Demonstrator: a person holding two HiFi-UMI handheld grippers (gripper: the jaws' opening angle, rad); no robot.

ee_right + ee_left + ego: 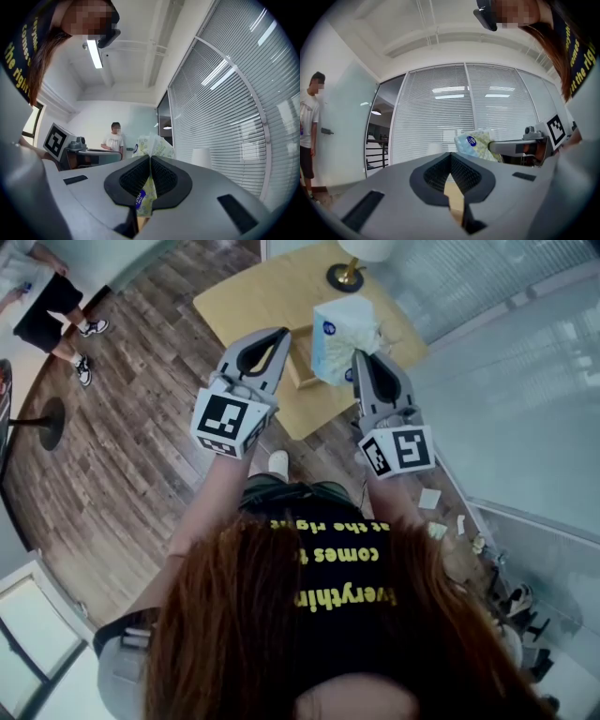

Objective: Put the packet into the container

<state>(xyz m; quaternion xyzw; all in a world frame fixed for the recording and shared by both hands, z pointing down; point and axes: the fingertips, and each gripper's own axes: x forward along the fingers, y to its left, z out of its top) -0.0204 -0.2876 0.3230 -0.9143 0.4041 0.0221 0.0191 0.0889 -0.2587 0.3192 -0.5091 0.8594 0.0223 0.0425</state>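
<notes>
Head view, tongs: the left tongs (279, 336) and the right tongs (359, 356) were held side by side above the wooden tabletop (246, 306).
Head view, packet: the tissue packet (337, 332) hung from the right tongs, lifted off the tabletop. It was just beside a shallow wooden box (302, 369), probably the container, which it partly hid.
Left gripper view, tongs: they were pressed together at the tips with nothing between them. Only tabletop showed through the gap lower down.
Right gripper view, tongs: they pinched a thin fold of the packet (152, 144). Its bulk stood beyond the tips and a strip trailed below the pads.
Right gripper view, background: a bystander (114, 138) stood well apart, near the far wall.
Risk, grip: the hold was on soft wrapper alone. A quick swing or tilt could probably let the packet slide out before it reached the box.
Risk, placement: the packet screened the box from above. A release judged blind might leave the packet on the rim or on the tabletop beside it.
</notes>
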